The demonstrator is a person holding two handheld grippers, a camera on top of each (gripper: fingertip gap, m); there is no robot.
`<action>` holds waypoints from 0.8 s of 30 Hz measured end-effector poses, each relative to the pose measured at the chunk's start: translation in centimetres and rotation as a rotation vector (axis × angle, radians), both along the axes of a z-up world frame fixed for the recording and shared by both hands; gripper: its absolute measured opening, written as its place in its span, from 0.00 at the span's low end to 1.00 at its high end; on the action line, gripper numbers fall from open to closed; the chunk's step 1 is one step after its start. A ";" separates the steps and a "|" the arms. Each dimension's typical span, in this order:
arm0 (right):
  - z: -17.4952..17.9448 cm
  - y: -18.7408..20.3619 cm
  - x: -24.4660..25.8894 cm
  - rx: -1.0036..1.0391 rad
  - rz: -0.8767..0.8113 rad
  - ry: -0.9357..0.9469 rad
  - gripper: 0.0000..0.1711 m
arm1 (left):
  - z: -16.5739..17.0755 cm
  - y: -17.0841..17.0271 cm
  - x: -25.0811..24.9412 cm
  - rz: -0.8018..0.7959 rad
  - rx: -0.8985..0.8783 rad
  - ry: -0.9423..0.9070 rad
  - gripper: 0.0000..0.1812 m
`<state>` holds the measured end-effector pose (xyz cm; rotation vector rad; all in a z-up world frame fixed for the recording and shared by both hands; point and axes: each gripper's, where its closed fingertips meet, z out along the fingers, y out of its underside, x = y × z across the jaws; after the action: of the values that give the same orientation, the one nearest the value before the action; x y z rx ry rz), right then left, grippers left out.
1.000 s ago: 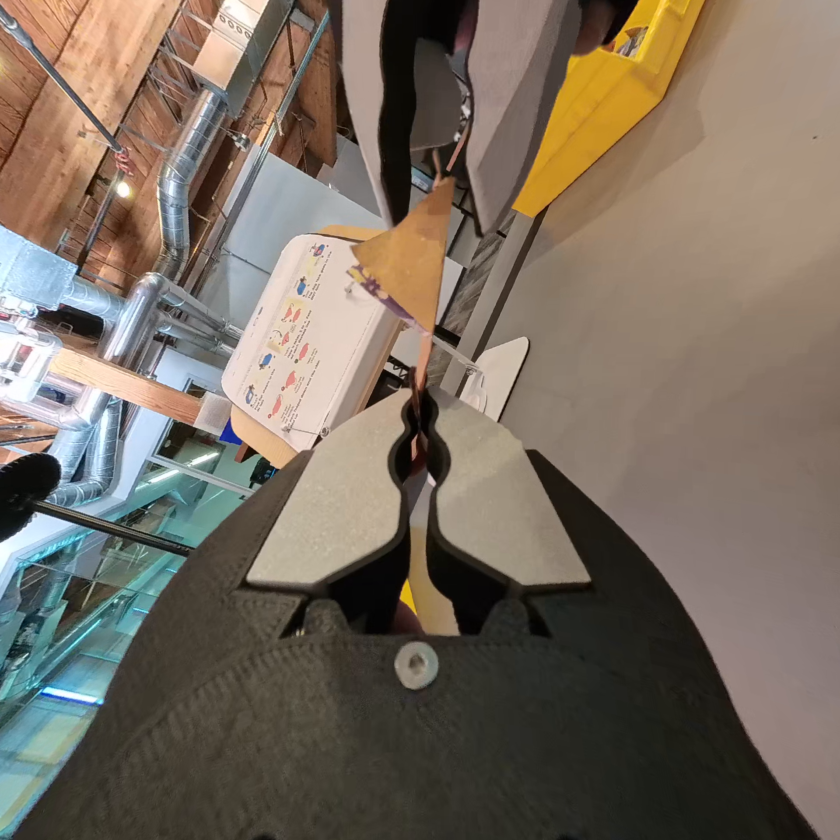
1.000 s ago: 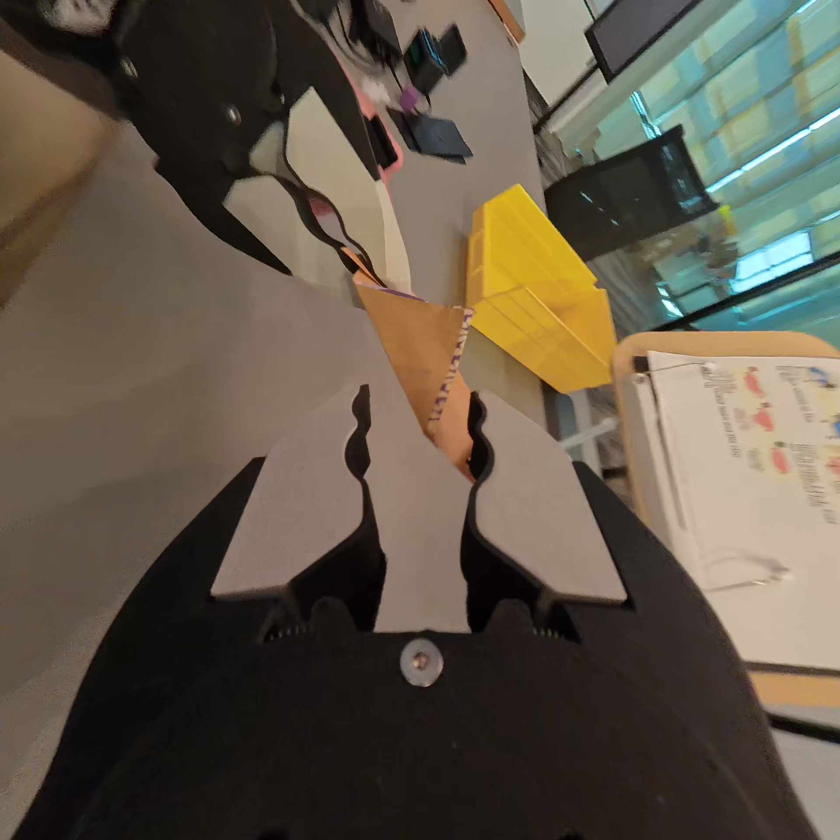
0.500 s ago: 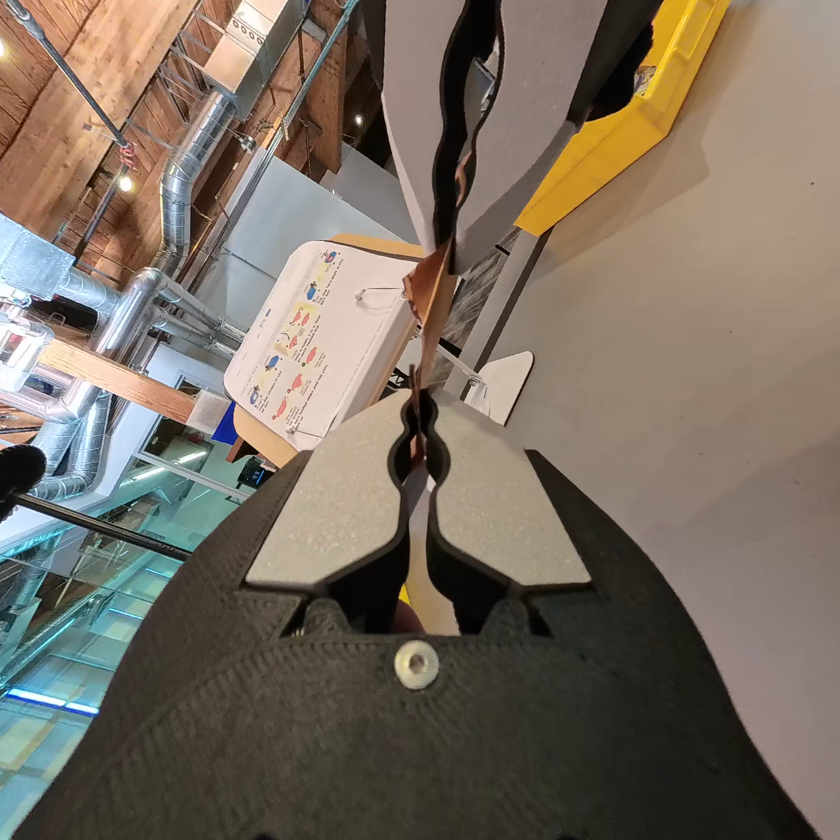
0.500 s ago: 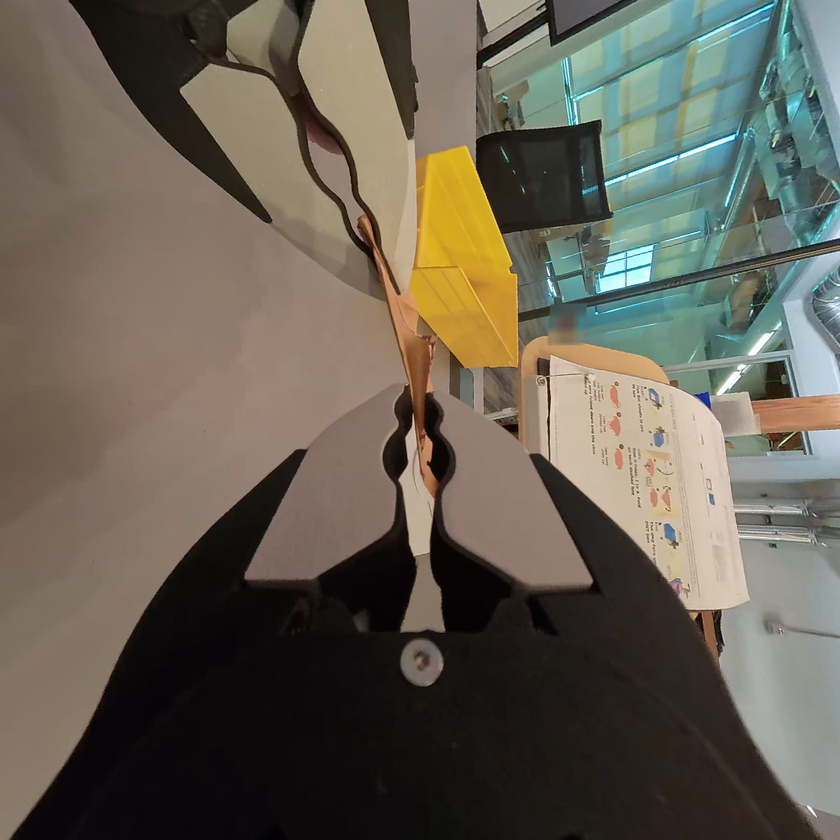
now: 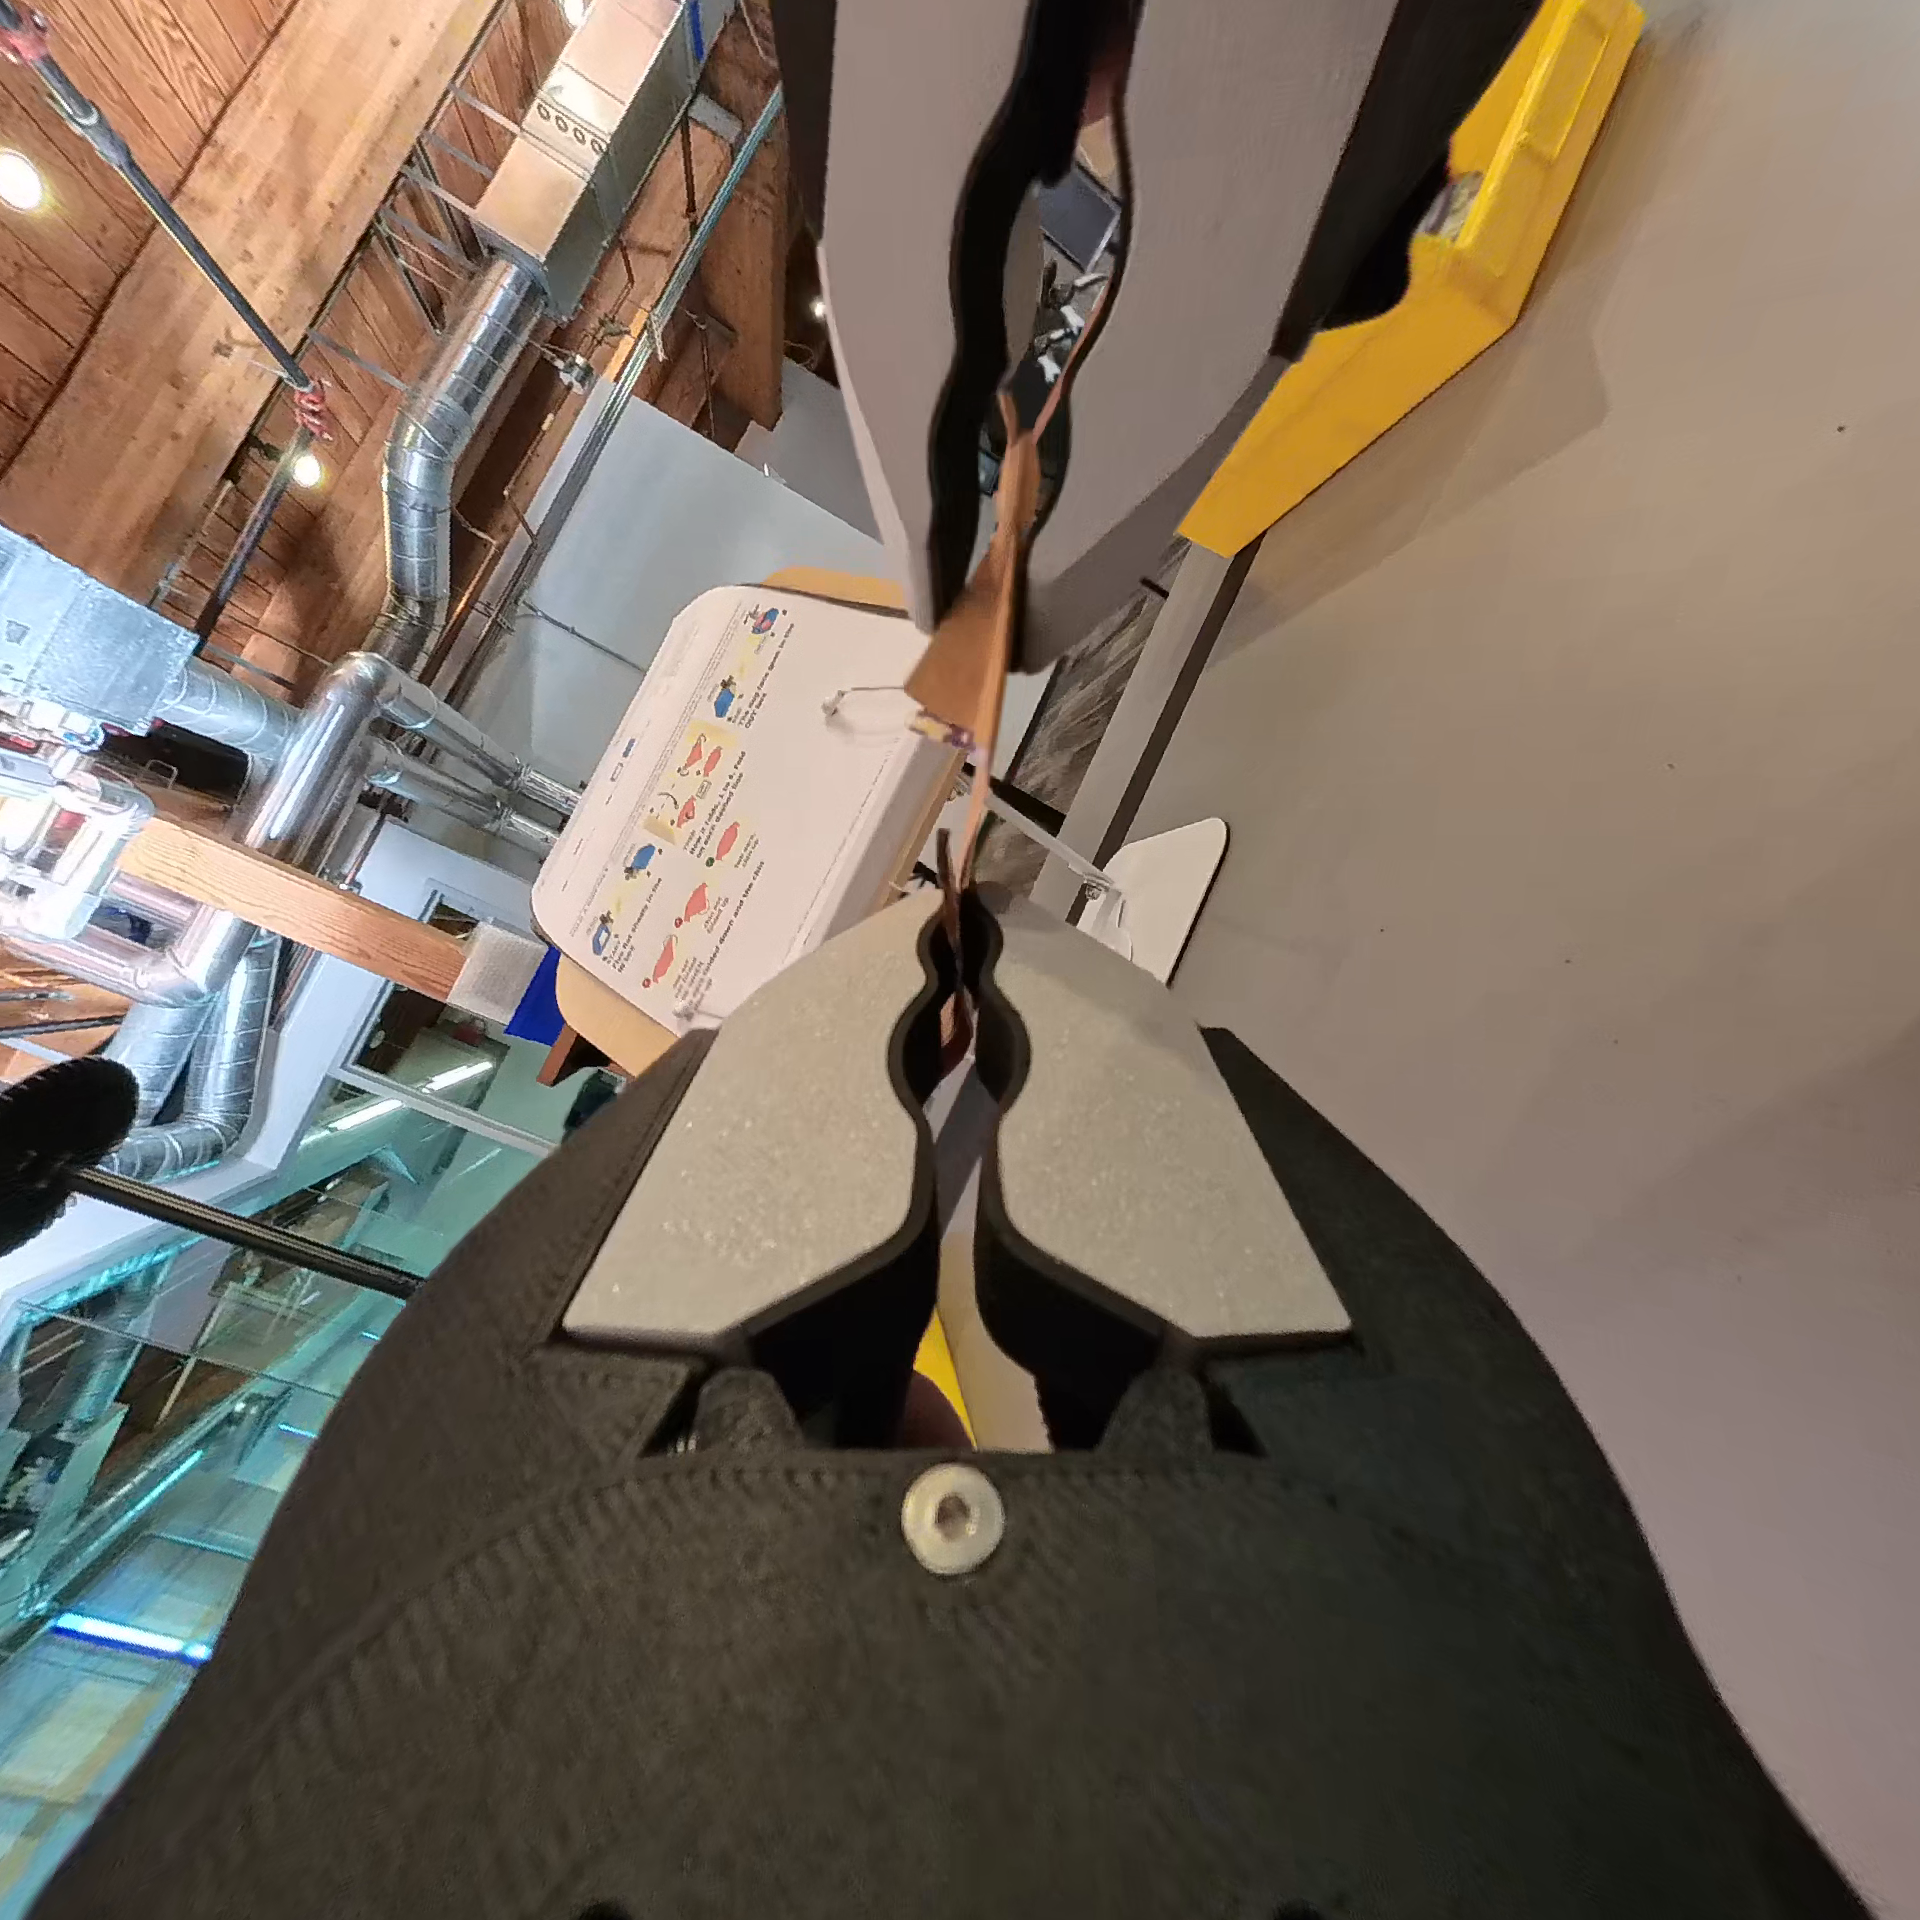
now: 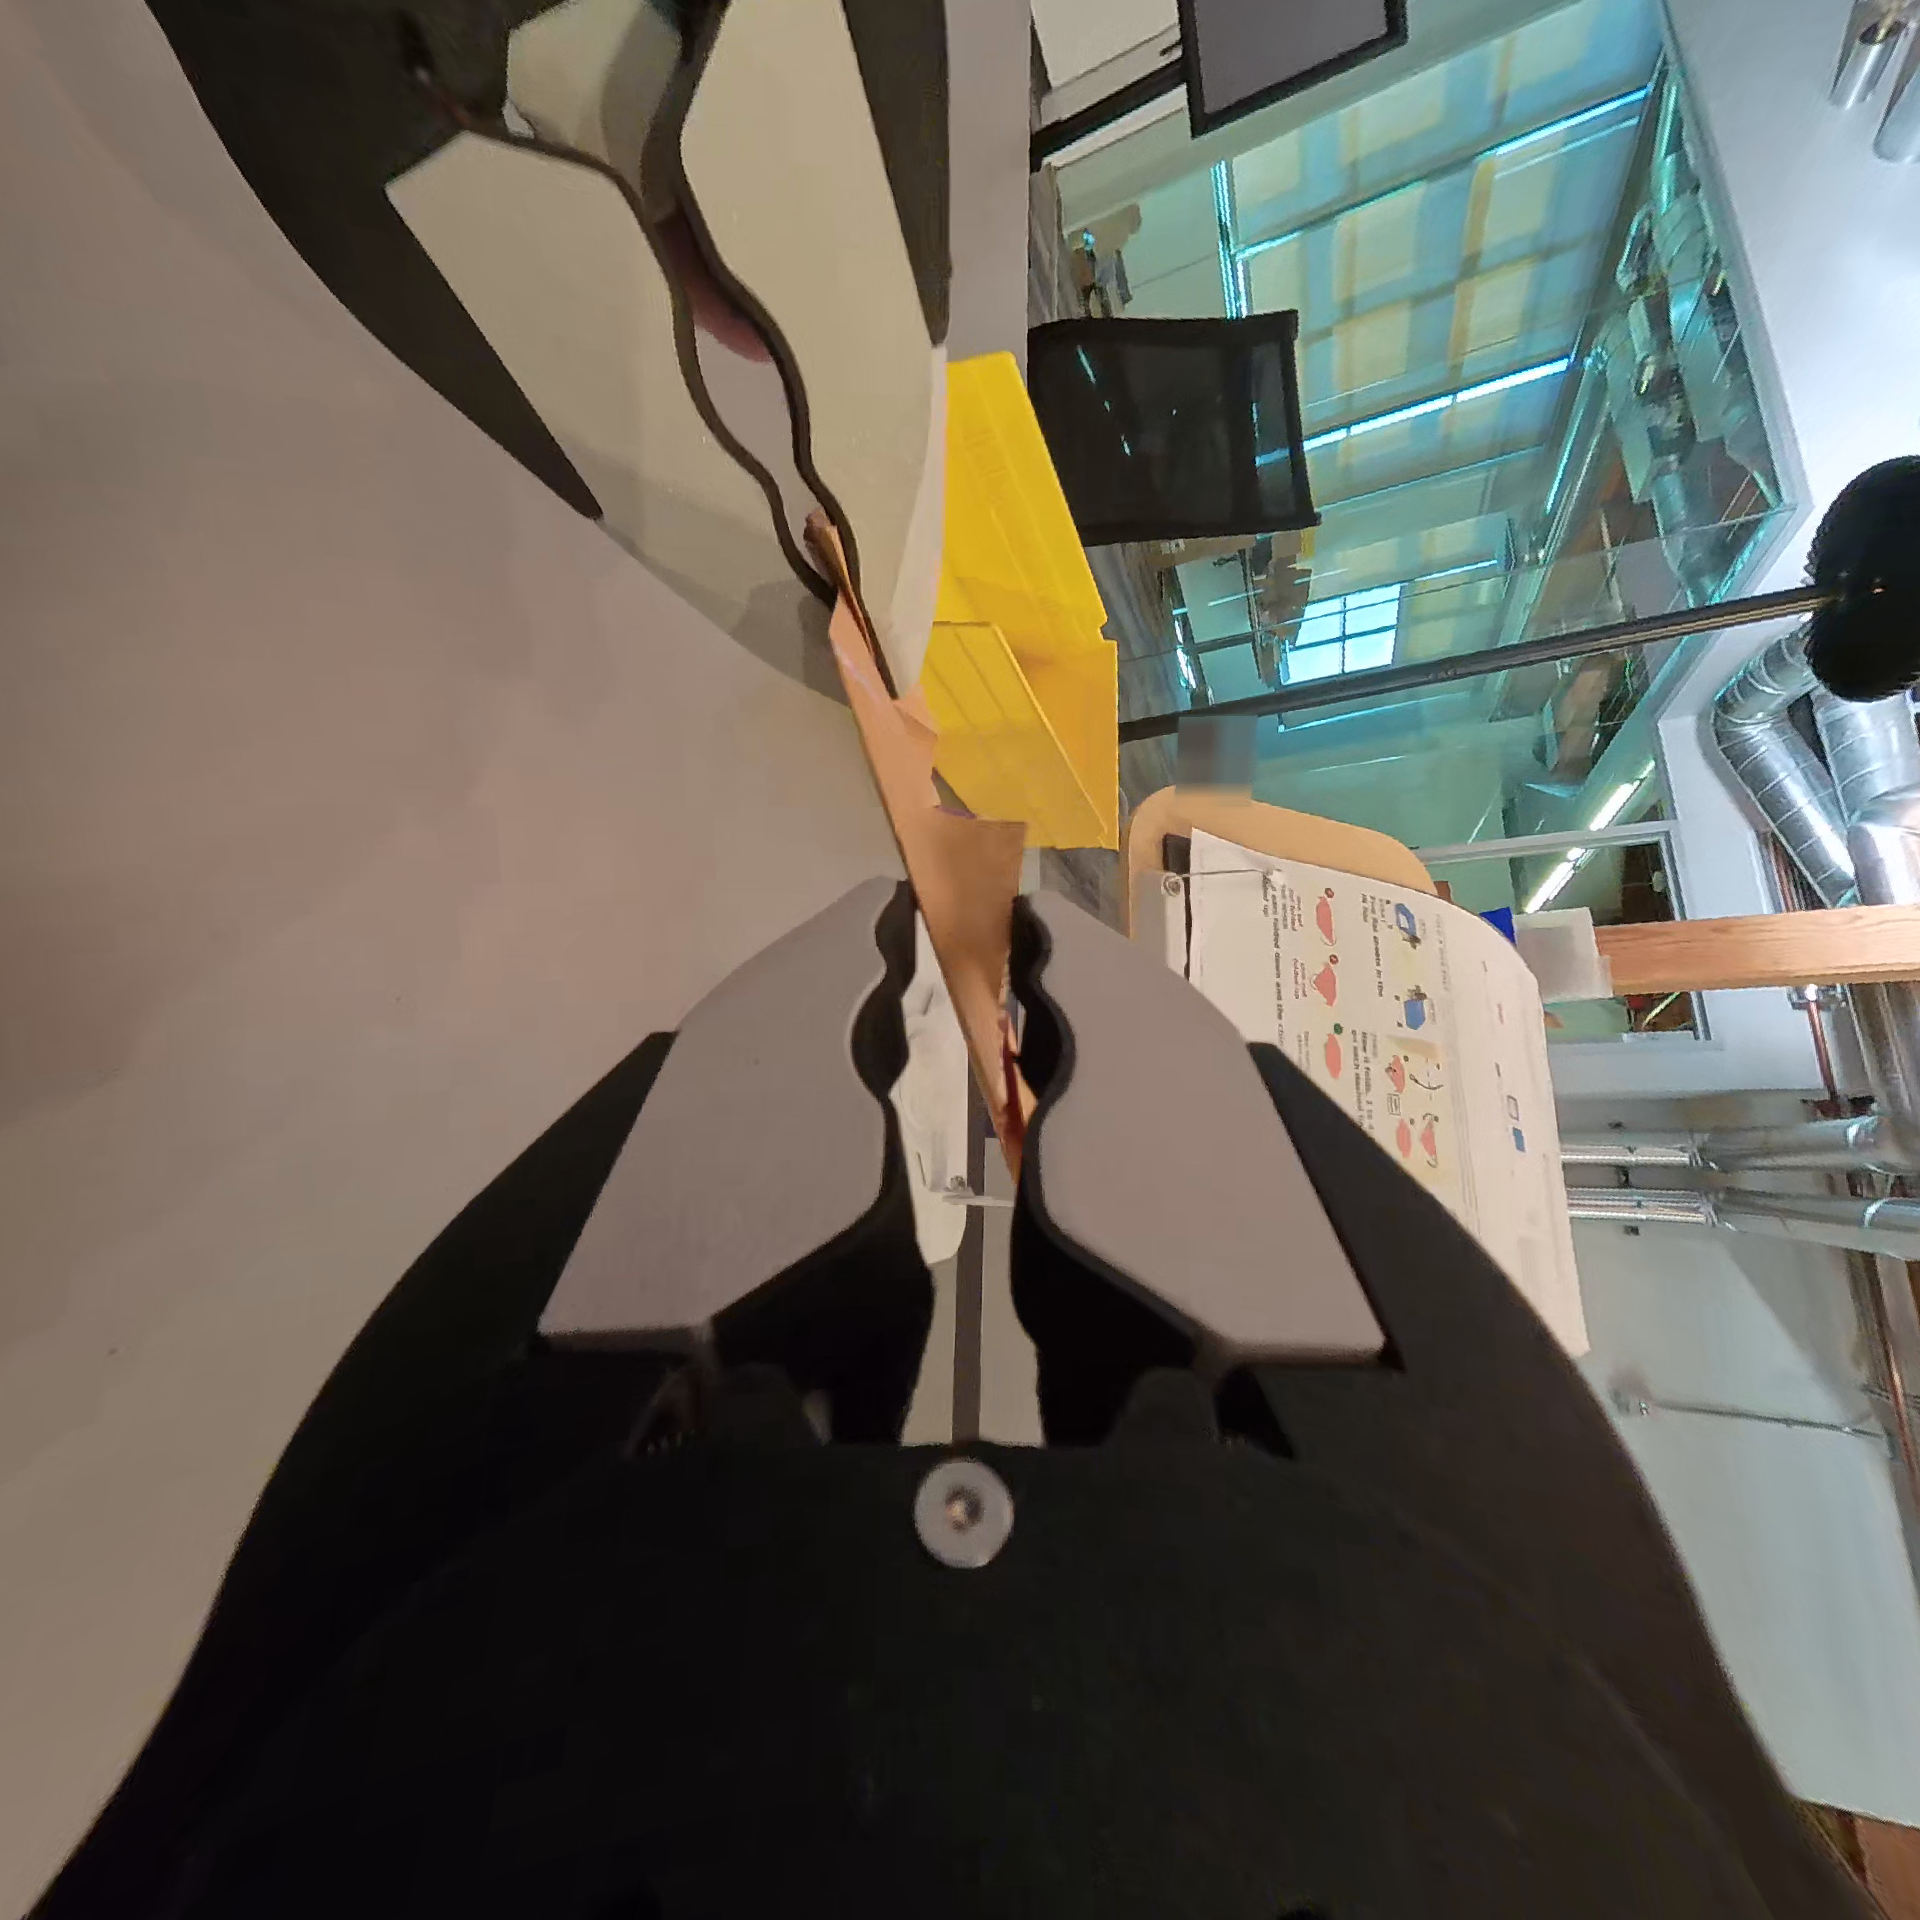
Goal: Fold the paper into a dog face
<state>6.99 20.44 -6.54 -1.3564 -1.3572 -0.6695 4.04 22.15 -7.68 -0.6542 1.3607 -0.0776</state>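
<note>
A folded brown paper (image 5: 961, 675) with a patterned underside hangs in the air between my two grippers, edge-on to both cameras. My left gripper (image 5: 961, 925) is shut on one corner of it. My right gripper (image 5: 992, 582) faces it from above in the left wrist view. In the right wrist view the right gripper (image 6: 956, 899) is open, and the paper (image 6: 971, 987) runs through the gap and leans on the right-hand finger. The left gripper (image 6: 831, 561) shows there at the top, pinching the paper's far end.
The grey table (image 5: 1558, 935) lies below, also seen in the right wrist view (image 6: 312, 831). A yellow bin (image 5: 1403, 343) (image 6: 1008, 665) stands at its far edge. An instruction sheet on a wooden board (image 5: 748, 790) (image 6: 1371, 1039) stands behind, with a black chair back (image 6: 1174, 416) beyond. There is about 4 cm between the tips of the two grippers.
My right gripper was open, closed on the paper half a second ago, and has now opened again with the paper still between its fingers. My left gripper has kept its hold.
</note>
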 end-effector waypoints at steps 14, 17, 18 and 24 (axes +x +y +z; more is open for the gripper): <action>-0.6 0.3 0.9 -0.036 -0.047 -0.007 0.00 | 1.1 -1.2 0.1 -0.016 0.079 -0.007 0.01; -0.3 0.4 1.2 -0.012 -0.061 -0.003 0.00 | 1.6 -0.5 -0.2 0.005 0.027 -0.048 0.17; -0.2 0.4 1.2 -0.008 -0.061 -0.003 0.00 | 1.7 0.0 -0.4 0.015 -0.014 -0.058 0.22; -0.6 0.2 0.3 -0.008 -0.028 -0.035 0.00 | 1.5 0.7 -0.4 0.004 -0.138 -0.030 0.19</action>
<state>7.26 20.60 -7.09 -1.3782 -1.3726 -0.7103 3.66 22.80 -6.20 -0.7687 1.3333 -0.1789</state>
